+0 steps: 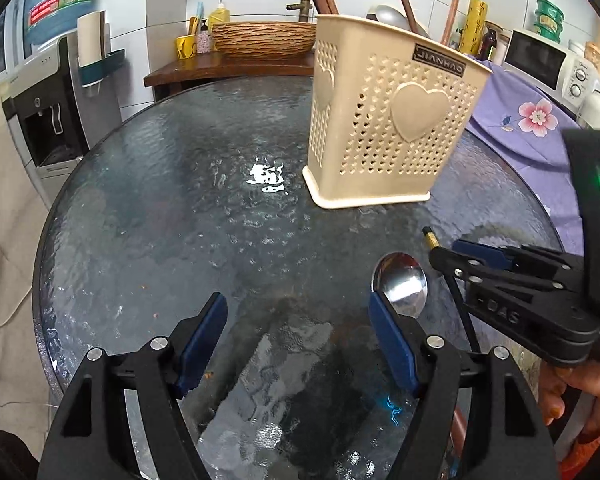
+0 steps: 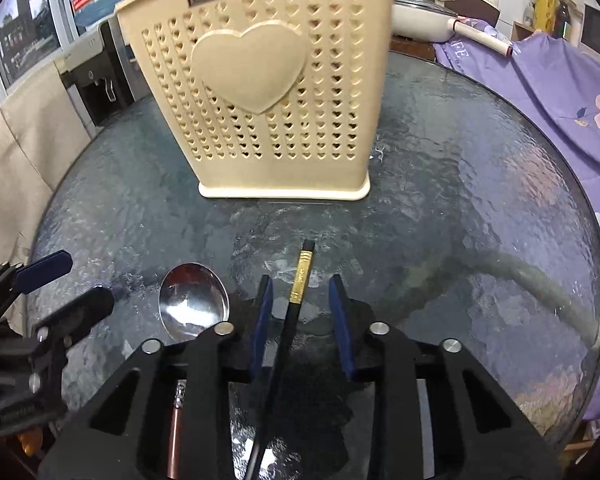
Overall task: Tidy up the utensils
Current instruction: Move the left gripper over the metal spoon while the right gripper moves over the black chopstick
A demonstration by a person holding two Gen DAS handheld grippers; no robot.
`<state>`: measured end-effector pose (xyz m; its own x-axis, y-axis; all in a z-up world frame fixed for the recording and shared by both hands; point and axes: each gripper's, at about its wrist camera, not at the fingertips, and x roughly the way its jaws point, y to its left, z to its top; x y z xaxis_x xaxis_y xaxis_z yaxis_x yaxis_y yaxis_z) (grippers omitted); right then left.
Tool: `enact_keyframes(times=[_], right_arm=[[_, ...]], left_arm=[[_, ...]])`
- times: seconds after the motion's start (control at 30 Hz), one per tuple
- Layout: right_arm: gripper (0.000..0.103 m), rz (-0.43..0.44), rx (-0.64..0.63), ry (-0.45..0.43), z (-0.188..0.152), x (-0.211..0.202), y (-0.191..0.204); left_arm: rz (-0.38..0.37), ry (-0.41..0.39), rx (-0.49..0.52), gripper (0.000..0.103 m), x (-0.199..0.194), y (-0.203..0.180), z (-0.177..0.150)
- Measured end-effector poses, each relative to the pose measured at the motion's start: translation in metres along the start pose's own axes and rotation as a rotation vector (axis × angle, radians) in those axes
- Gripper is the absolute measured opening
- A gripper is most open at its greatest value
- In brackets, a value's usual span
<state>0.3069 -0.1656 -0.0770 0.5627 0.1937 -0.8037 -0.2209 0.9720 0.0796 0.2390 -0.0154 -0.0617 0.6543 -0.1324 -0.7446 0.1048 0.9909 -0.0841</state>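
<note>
Round dark textured-glass table (image 2: 480, 184) fills both views. At its far side stands a cream perforated plastic utensil holder (image 2: 260, 92) with a raised heart on its face, upright, base flat on the glass; brown rod-like handles rise from its top in the left wrist view. Purple floral cloth (image 2: 572, 92) lies off the table's right edge.

Left gripper (image 1: 298, 340): blue-padded jaws stand wide, nothing between them, only bare glass. Its right pad sits just beside the bowl of a polished steel spoon (image 1: 402, 284), overlapping it in that view; contact cannot be told. The spoon lies bowl-up on the near part of the table, handle running toward the near edge under the gripper bodies.

Right gripper (image 2: 301, 316): jaws narrow, with a gap showing on either side of a black chopstick with a gold-banded end (image 2: 300, 288) that lies between them. Pads do not press on it. The chopstick rests on the glass just right of the spoon, gold end pointing toward the holder, well short of it.

A reddish-brown stick (image 2: 176, 432) lies near the table's near edge, mostly hidden under the right gripper.
</note>
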Motion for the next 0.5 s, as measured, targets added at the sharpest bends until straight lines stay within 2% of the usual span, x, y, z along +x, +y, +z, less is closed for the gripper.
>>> enact_keyframes(times=[0.1, 0.23, 0.5], right_arm=[[0.023, -0.023, -0.002, 0.004, 0.003, 0.004, 0.004], [0.012, -0.065, -0.034, 0.007, 0.005, 0.005, 0.011], [0.009, 0.005, -0.014, 0.011, 0.008, 0.001, -0.007]], left_arm=[[-0.012, 0.004, 0.012, 0.071, 0.001, -0.005, -0.003], [-0.031, 0.018, 0.024, 0.071, 0.003, -0.016, -0.007], [-0.053, 0.037, 0.045, 0.071, 0.009, -0.033, -0.008]])
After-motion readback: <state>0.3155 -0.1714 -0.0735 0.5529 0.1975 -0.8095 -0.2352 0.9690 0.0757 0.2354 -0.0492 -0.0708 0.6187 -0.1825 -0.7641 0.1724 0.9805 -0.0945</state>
